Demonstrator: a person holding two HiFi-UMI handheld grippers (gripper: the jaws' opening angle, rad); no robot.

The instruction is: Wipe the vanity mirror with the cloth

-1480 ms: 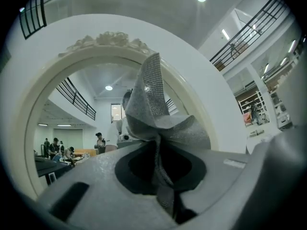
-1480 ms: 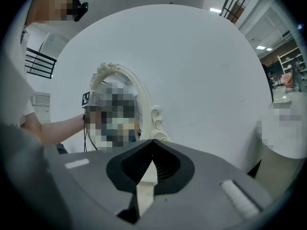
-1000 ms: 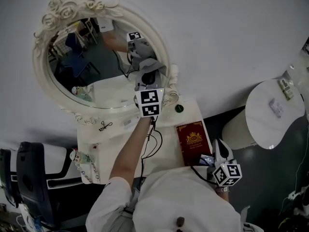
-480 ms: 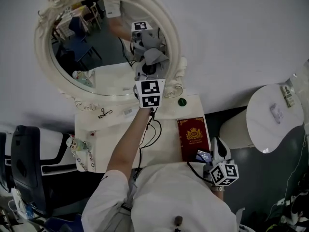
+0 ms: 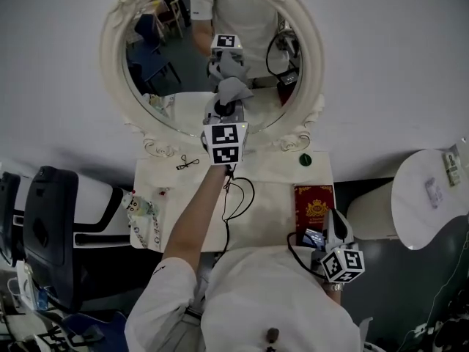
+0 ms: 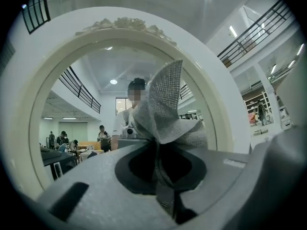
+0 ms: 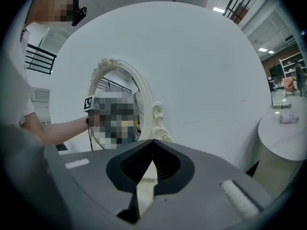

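Left gripper (image 6: 160, 163) is clamping the cloth (image 6: 165, 104) at the lower glass of the vanity mirror (image 5: 165, 68); right gripper (image 7: 152, 151) is idling closed, empty. Cloth is bunching narrowly, so hard jaw tips could scrape the glass

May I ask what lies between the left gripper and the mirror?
The cloth, pinched in the left gripper's jaws, stands between it and the mirror, as the left gripper view shows.

Head cam overhead, steep down; tool cams fwd; mirror (image 5: 165, 86) common to all.
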